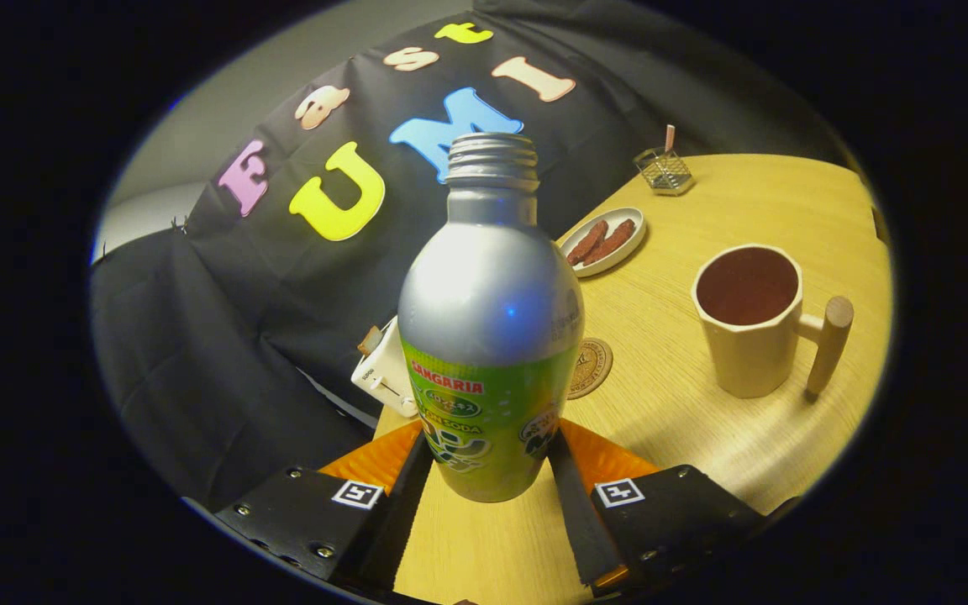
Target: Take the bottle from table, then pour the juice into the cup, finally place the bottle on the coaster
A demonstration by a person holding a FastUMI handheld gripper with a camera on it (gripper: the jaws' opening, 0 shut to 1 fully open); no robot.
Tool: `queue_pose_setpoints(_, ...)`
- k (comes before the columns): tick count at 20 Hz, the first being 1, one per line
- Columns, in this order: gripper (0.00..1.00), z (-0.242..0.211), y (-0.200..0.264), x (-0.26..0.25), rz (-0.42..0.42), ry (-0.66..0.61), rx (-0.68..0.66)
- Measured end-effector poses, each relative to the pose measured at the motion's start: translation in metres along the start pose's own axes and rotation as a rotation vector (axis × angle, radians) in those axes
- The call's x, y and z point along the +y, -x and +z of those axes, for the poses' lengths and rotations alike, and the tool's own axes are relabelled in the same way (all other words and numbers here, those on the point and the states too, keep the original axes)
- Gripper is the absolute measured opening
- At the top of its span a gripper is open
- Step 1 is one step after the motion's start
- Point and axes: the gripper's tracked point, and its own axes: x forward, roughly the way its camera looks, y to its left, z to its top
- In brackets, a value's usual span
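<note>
wooden table (702,437) bearing an uncapped silver-and-green bottle (491,336), its contents hidden, clamped low on the body between the gripper (491,470) fingers (407,496), which press it from both sides; cream cup (749,323) with dark liquid to the right; small plate (603,244) of brown sticks beyond; round coaster (591,367) just behind the bottle.

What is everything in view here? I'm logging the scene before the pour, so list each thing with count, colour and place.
bottle: one, silver with green label, uncapped, between the fingers
cup: one, cream with wooden handle, dark inside, beyond the fingers, right of the bottle
coaster: one, brown, partly behind the bottle
plate: one, white, holding brown sticks, beyond the coaster
wire holder: one, metal, far table edge
white device: one, behind the bottle
table: one, light wood
gripper: one, black fingers, both pressed on the bottle
</note>
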Motion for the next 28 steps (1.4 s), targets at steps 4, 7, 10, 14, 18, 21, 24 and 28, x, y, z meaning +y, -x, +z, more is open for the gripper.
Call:
queue_pose_setpoints(4,0.77,-0.003,-0.003,-0.008,0.023,-0.096,0.041)
queue_pose_setpoints(7,0.77,-0.003,-0.005,-0.011,0.045,-0.167,0.053)
queue_pose_setpoints(10,0.77,0.007,-0.004,-0.016,0.059,-0.262,0.02)
queue_pose_setpoints(14,0.77,0.018,-0.004,-0.032,0.041,-0.418,-0.029)
queue_pose_setpoints(18,0.77,0.027,0.0,-0.045,0.025,-0.509,-0.044)
queue_pose_setpoints(21,0.77,0.029,0.0,-0.039,0.049,-0.591,-0.029)
queue_pose_setpoints(24,0.77,0.025,-0.005,-0.031,0.074,-0.659,0.017)
queue_pose_setpoints(28,0.77,0.026,-0.005,-0.02,0.102,-0.756,0.049)
